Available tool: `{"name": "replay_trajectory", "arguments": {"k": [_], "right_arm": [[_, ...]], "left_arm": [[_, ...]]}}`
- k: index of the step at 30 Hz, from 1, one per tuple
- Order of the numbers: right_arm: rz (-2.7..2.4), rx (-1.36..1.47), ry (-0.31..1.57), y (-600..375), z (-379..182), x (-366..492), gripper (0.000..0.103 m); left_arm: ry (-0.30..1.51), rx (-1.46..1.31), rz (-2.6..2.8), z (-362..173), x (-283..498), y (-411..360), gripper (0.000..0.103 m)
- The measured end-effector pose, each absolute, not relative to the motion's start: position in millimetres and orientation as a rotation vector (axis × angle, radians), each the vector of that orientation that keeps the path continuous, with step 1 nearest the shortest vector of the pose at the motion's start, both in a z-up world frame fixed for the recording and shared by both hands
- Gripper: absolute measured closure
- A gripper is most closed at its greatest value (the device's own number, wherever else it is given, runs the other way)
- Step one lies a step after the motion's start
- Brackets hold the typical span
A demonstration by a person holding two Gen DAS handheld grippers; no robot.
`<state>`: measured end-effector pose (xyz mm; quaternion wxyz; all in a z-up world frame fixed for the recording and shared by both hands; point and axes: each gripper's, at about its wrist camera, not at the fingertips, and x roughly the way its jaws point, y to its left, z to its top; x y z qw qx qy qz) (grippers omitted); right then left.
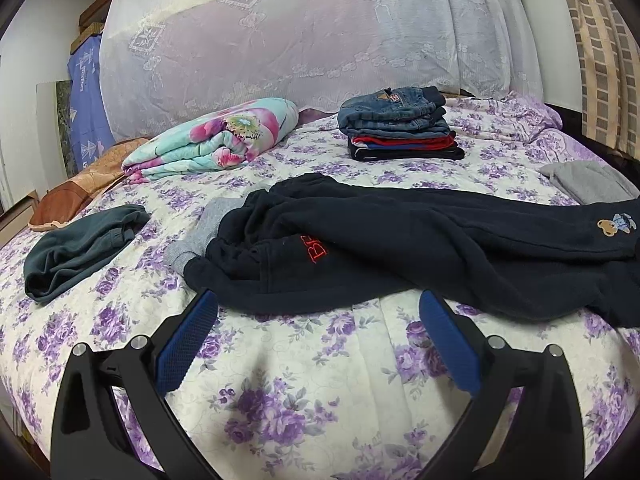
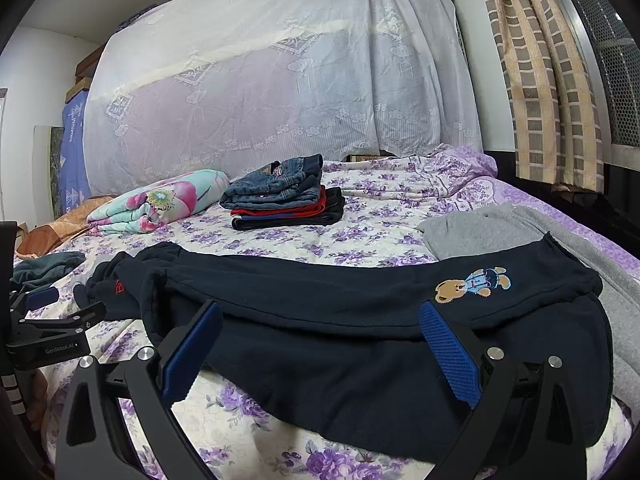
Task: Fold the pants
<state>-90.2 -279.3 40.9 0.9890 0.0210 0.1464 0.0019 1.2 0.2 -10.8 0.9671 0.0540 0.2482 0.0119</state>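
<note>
Dark navy pants (image 1: pixel 400 248) lie crumpled across the near part of the bed (image 1: pixel 280 392), waistband with bear patch (image 2: pixel 472 285) toward its right edge. Left gripper (image 1: pixel 318 300) hovers at the near hem, jaws apart, holding nothing. Right gripper (image 2: pixel 320 312) sits over the waist end, jaws apart. A folded clothes stack (image 1: pixel 400 128) rests near the far edge; a floral quilt (image 1: pixel 212 140) lies to its left.
</note>
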Motion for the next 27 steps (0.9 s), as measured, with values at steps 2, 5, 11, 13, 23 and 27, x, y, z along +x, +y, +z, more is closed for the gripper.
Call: {"name": "replay_trajectory", "arguments": {"k": [2,5,11,13,23,27], "right_arm": [[0.004,0.041,0.293,-279.3,40.8,-90.4,0.004],[0.003,0.041,0.293,-279.5,40.9,-90.6,0.004],[0.004,0.041,0.294,-279.8,41.5,-90.5,0.004],[0.004,0.042,0.295,-280.3,41.9,-90.7,0.004],[0.003,0.040,0.295,-280.0,41.9,-90.7,0.004],[0.003,0.040,0.296,-279.8,41.7,-90.4,0.004]], "left_arm": [[0.500,0.113,0.026,-10.4,0.8,-0.8,0.005],[0.501,0.114,0.025,-9.3,1.1,-0.6,0.005],[0.501,0.114,0.026,-8.4,1.5,-0.8,0.005],[0.502,0.115,0.026,-8.3,1.6,-0.9,0.005],[0.501,0.115,0.026,-8.9,1.2,-1.1,0.005],[0.500,0.116,0.026,-9.0,0.9,-1.2,0.004]]}}
